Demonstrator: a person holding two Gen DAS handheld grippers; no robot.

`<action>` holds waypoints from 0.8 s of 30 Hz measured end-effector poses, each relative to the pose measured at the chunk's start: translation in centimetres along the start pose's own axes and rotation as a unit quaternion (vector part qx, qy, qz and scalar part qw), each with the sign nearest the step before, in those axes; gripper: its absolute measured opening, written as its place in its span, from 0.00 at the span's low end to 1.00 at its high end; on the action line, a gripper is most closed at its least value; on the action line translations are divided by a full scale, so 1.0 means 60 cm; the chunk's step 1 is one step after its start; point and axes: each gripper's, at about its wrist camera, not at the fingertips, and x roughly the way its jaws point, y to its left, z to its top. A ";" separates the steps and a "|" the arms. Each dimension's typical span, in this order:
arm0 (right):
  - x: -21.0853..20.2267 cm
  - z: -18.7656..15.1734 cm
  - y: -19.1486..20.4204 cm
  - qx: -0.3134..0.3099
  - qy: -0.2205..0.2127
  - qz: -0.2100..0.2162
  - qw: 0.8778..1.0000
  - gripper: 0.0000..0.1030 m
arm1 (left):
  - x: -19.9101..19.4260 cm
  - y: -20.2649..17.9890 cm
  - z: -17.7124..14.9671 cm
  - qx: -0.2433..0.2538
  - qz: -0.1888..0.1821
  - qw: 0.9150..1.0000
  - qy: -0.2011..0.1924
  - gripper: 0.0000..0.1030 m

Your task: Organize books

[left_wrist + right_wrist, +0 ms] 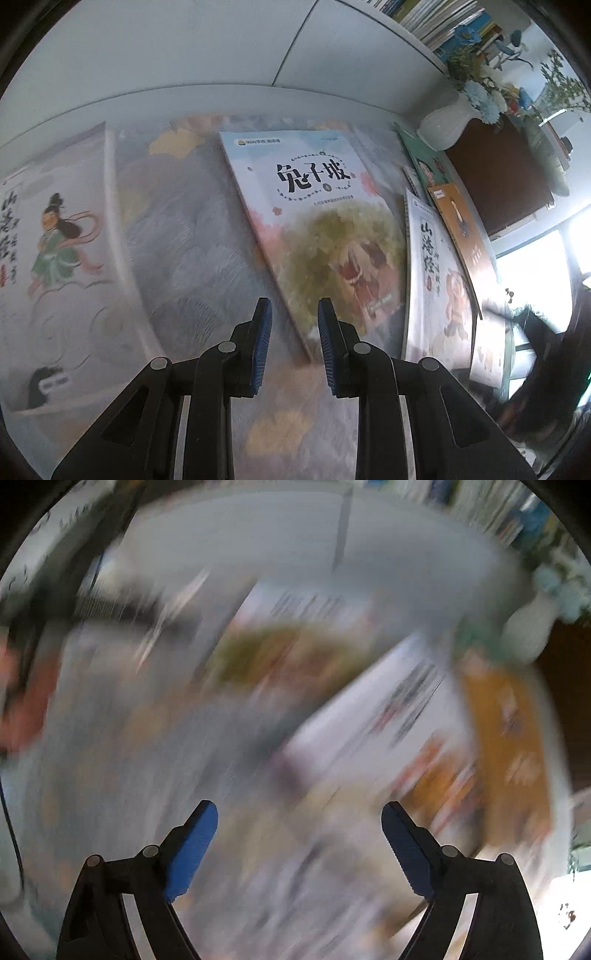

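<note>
Centre book cover: "兔子坡". Right book: "山海经". Right wrist view: unreadable blur.

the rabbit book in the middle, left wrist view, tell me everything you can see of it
The rabbit book is a thin paperback lying flat and face up on the patterned table cover, turned askew. Its pale cover carries large black Chinese characters above a greenish painted scene with a red-dressed figure. Its near corner points between the open left gripper fingers; contact can't be told.
</note>
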 end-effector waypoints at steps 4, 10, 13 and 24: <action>0.050 0.121 -0.091 0.044 -0.041 0.007 0.998 0.86 | 0.022 0.002 0.010 -0.017 -0.012 1.000 0.002 0.22; 0.161 0.206 -0.151 0.096 -0.001 0.064 0.993 0.50 | 0.044 -0.005 0.013 -0.018 -0.020 1.000 0.007 0.22; 0.178 0.209 -0.144 0.091 0.005 0.076 0.993 0.50 | 0.049 -0.004 0.015 -0.025 -0.037 0.999 0.003 0.22; 0.193 0.203 -0.096 0.093 0.052 0.176 0.979 0.52 | 0.036 0.001 -0.017 -0.049 -0.068 0.996 0.012 0.22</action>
